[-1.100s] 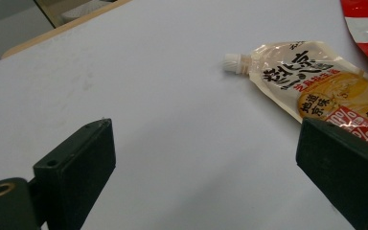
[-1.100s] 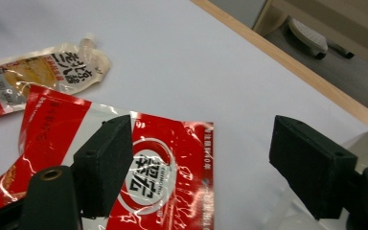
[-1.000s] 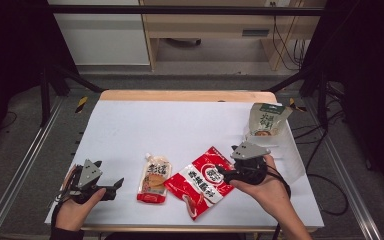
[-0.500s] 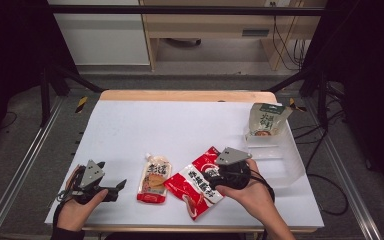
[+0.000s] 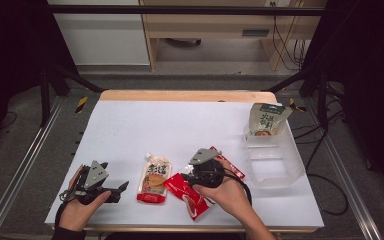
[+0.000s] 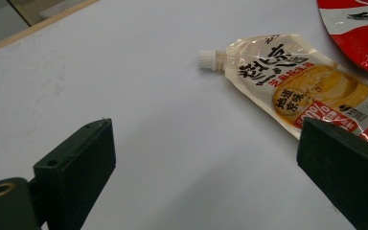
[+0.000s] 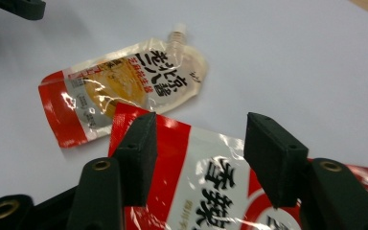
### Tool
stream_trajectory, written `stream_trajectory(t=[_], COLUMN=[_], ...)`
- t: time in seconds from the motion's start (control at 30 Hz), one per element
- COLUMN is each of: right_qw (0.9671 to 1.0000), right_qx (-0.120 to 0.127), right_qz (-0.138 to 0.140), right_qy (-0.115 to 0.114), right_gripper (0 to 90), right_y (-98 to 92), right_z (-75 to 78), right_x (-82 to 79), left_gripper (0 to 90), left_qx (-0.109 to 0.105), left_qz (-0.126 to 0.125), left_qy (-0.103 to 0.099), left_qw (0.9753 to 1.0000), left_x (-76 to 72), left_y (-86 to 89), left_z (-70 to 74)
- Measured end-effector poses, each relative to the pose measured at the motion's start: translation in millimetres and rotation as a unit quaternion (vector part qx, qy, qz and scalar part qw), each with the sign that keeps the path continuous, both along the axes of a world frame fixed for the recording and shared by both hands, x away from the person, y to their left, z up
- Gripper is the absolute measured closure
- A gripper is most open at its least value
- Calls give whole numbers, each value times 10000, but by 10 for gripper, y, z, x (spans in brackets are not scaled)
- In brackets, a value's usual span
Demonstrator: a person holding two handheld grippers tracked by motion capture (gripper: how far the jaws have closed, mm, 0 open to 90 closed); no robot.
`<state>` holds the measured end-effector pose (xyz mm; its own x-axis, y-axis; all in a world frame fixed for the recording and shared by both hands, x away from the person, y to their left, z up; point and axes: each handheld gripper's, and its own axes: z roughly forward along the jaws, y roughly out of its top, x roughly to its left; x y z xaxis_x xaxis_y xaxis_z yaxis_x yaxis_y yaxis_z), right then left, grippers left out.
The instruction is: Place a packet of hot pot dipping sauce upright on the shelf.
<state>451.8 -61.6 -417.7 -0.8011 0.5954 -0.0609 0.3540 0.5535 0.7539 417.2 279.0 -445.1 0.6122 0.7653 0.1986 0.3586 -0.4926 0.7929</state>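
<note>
A red snack packet (image 5: 196,200) (image 7: 206,182) lies near the table's front edge. My right gripper (image 5: 191,178) (image 7: 203,153) hovers low over its left part, open, with the packet's printed face below the gap between the jaws. To the left lies a clear spouted sauce pouch (image 5: 154,178) (image 6: 297,88) (image 7: 124,88) with a red bottom and its white cap pointing away. My left gripper (image 5: 120,188) (image 6: 211,182) rests at the front left, wide open and holding nothing, aimed at the pouch.
A clear plastic bin (image 5: 280,167) stands at the right side of the white table (image 5: 180,125). A green and white stand-up pouch (image 5: 265,119) leans at the bin's far end. Metal rails run along both table sides.
My right gripper has moved left along the red packet, from its right end to its left part. The left gripper has stayed put.
</note>
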Motion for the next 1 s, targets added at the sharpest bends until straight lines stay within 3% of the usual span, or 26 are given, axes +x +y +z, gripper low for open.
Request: stream_trajectory(t=[0.1, 0.43, 0.7, 1.0], right_qw=[9999, 9995, 9989, 9978], right_qx=[-16, -201, -296, -182], right_qz=[58, 55, -118, -176], right_qy=[82, 253, 345, 613], right_gripper=[522, 589, 606, 569], right_y=[205, 557, 690, 719], right_z=[-77, -209, -349, -449], right_x=[90, 328, 518, 640], left_gripper=[59, 59, 59, 59], left_qx=[-5, 2, 2, -13], left_qz=[13, 21, 10, 4], left_qy=[-10, -12, -10, -8], left_qw=[10000, 10000, 10000, 10000], left_x=[3, 23, 26, 31], left_y=[2, 17, 19, 23], left_z=[-1, -9, -9, -12])
